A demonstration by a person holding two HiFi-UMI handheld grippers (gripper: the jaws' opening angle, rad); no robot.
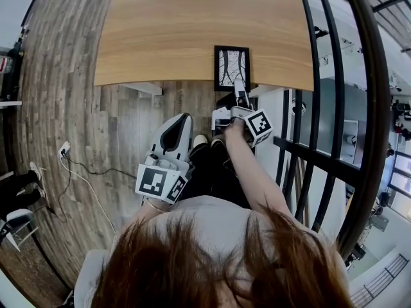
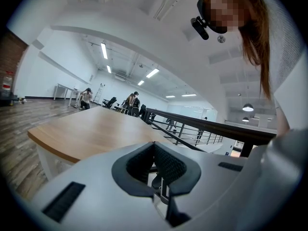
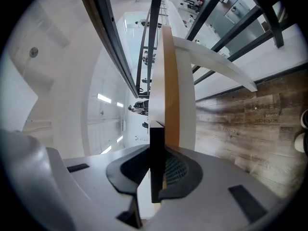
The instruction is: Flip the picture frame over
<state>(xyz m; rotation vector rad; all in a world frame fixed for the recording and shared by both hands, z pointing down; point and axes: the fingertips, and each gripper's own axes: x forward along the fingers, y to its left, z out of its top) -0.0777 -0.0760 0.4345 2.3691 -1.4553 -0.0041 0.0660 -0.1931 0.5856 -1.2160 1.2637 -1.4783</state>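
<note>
The picture frame [image 1: 231, 66] has a black border around a pale print of bare branches. It lies picture side up at the near edge of the wooden table [image 1: 167, 31]. My right gripper [image 1: 239, 85] reaches over that edge and is shut on the frame's near side. In the right gripper view the frame's black edge [image 3: 156, 162] stands clamped between the dark pads, parallel to the table edge [image 3: 172, 90]. My left gripper [image 1: 184, 117] hangs back over the floor, short of the table. Its jaws [image 2: 154, 146] are shut with nothing in them.
A black metal railing [image 1: 359, 108] runs close along the right side of the table. A white table support [image 1: 144, 88] sits under the near edge. A cable and socket [image 1: 64, 150] lie on the wooden floor at the left. Several people stand far off across the room [image 2: 132, 100].
</note>
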